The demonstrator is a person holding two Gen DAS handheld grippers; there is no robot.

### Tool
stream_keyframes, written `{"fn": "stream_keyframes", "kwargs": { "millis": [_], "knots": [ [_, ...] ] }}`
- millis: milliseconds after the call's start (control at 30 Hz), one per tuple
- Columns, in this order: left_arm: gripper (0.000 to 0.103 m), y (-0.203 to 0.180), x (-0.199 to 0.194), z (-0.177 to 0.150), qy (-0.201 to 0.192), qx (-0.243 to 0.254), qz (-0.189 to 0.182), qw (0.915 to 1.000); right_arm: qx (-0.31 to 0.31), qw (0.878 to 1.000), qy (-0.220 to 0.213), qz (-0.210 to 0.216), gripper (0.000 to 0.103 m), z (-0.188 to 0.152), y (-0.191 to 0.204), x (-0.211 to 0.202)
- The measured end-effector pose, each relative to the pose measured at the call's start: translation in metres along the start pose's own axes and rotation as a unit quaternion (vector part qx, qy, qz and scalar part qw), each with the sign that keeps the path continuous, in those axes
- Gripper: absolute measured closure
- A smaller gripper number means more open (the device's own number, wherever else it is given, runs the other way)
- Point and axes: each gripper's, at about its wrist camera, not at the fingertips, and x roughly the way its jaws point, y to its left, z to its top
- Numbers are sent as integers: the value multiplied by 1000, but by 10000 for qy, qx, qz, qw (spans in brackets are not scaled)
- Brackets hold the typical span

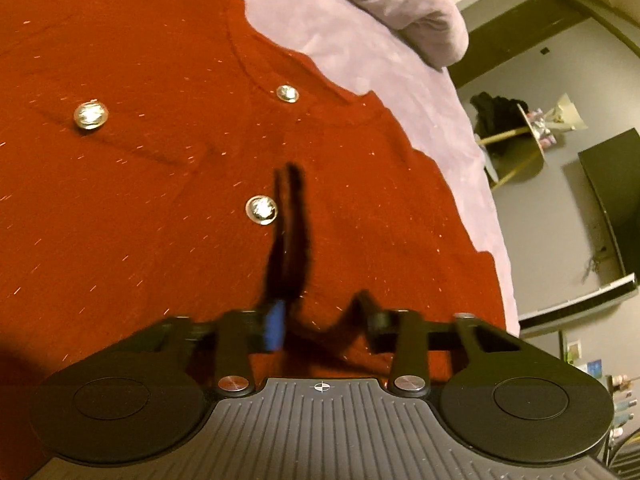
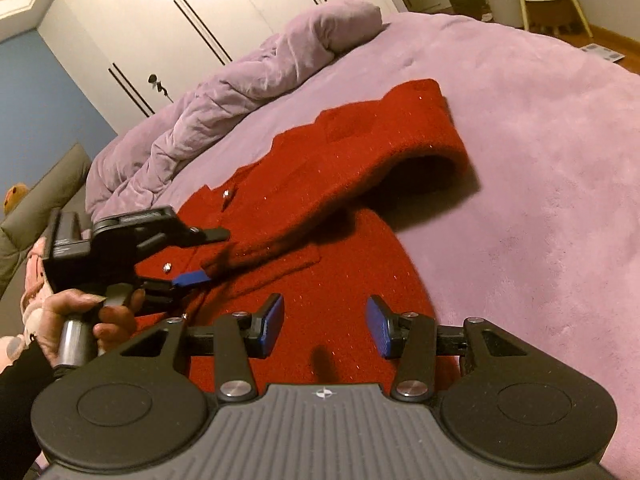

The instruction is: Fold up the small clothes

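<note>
a bedroom, with a wide bed under a fuzzy lilac bedspread (image 2: 540, 160), a bunched lilac duvet (image 2: 240, 80) far ahead of the right tool and white wardrobe doors (image 2: 180, 20) beyond it.

the right gripper (image 2: 325, 326) hovers low over the near part of a small red knit jacket (image 2: 352, 280), its blue-padded jaws spread apart with nothing between them. the jacket lies on the bedspread directly under and ahead of this tool, with silver buttons (image 2: 227, 194) off to its left.

the left gripper (image 2: 204, 254), seen to the left of the right tool, is held by a bare hand (image 2: 86, 320) around a metal handle and tilted toward the button line. its fingers appear parted around the end of the sleeve (image 2: 380, 152), which is carried in over the jacket's front. in its own view one finger is missing from sight and the scene is blurred, so whether it pinches the cloth or has let go cannot be told. ahead of it there lies the red front with three shiny buttons (image 1: 261, 209).

the step in hand looks like folding a sleeve across the chest. the sleeve arches up in a hollow loop ahead and to the right of the right tool, not lying flat. the next move probably calls for pressing that loop down and then lifting the near hem with the free right tool.
</note>
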Motion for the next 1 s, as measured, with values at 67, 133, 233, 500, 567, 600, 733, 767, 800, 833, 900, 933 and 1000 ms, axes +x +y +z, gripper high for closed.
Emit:
{"fn": "stream_keyframes", "kwargs": {
  "millis": [67, 133, 233, 500, 567, 600, 733, 767, 800, 833, 900, 933, 1000],
  "knots": [
    [78, -6, -2, 3, -58, 91, -16, 9999, 65, 10000, -7, -6, 58, 4, 0, 2],
    [81, -18, -18, 6, -370, 461, -66, 9982, 71, 10000, -40, -27, 58, 11, 3, 6],
    [82, -26, -52, 16, -787, 918, -228, 9924, -6, 9998, -191, -51, 58, 26, 9, 10],
    [78, 20, -100, 36, -1552, 1657, 1332, 9647, 346, 9993, 1, 118, 56, 57, 17, 49],
    [66, 40, -90, 38, -1312, 1507, 1430, 9693, 598, 9980, 153, 156, 56, 58, 15, 66],
    [64, 45, -86, 38, -1240, 1431, 1474, 9708, 773, 9967, 236, 121, 56, 59, 12, 75],
    [61, 62, -75, 47, -1221, 1012, 1158, 9805, 1346, 9908, 113, 78, 59, 59, 1, 90],
    [64, 63, -74, 51, -1228, 926, 1080, 9822, 1465, 9891, 27, 132, 59, 59, -2, 91],
    [72, 62, -71, 56, -1236, 899, 1071, 9824, 1628, 9865, -49, 183, 59, 59, -5, 92],
    [82, 61, -69, 60, -1253, 945, 1112, 9813, 1758, 9841, -96, 237, 59, 59, -8, 94],
    [85, 55, -74, 67, -1399, 1066, 1125, 9780, 1985, 9791, -203, 397, 59, 60, -12, 97],
    [85, 50, -81, 70, -1579, 1167, 1044, 9750, 2066, 9771, -261, 436, 59, 61, -13, 98],
    [86, 43, -95, 76, -1951, 1337, 979, 9667, 2211, 9730, -371, 544, 59, 63, -15, 101]
  ]
}}
